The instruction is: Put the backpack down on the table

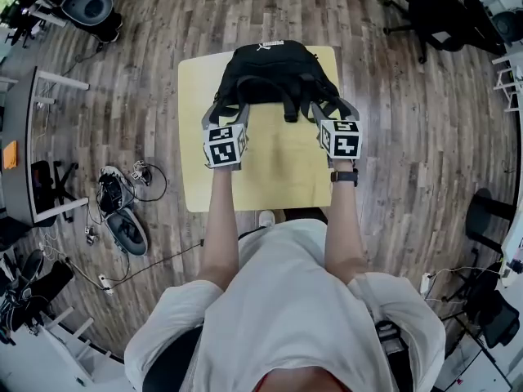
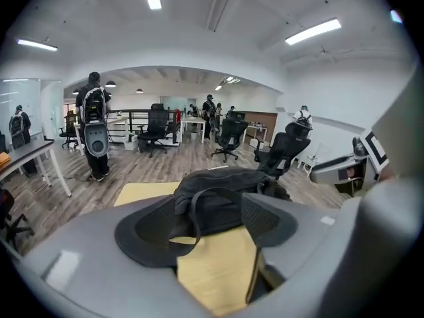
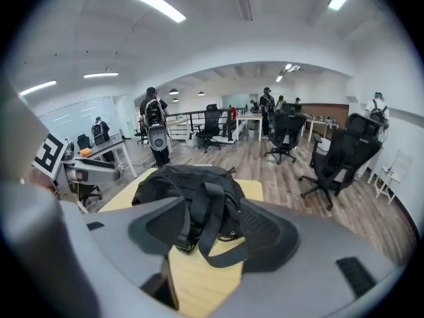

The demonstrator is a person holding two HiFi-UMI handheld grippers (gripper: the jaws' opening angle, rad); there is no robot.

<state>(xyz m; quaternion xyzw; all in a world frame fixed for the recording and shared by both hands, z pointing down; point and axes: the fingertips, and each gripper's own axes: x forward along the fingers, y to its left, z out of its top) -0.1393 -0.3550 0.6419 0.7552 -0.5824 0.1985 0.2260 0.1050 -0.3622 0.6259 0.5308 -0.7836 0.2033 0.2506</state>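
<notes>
A black backpack [image 1: 274,72] lies on the far half of the yellow table [image 1: 278,174]. My left gripper [image 1: 227,110] is at its near left corner and my right gripper [image 1: 331,109] at its near right corner. In the left gripper view the backpack [image 2: 218,194] rests just ahead, and one of its straps [image 2: 191,214] loops loosely between the wide-apart jaws of the left gripper [image 2: 205,234]. In the right gripper view another strap [image 3: 215,220] hangs from the backpack [image 3: 189,184] across the gap of the right gripper [image 3: 212,236], whose jaws also stand apart. Both grippers are open.
Shoes and cables [image 1: 122,211] lie on the wooden floor left of the table. A grey desk [image 1: 24,145] stands at the far left, and office chairs [image 1: 445,15] at the upper right. People [image 2: 94,134] stand farther back in the room.
</notes>
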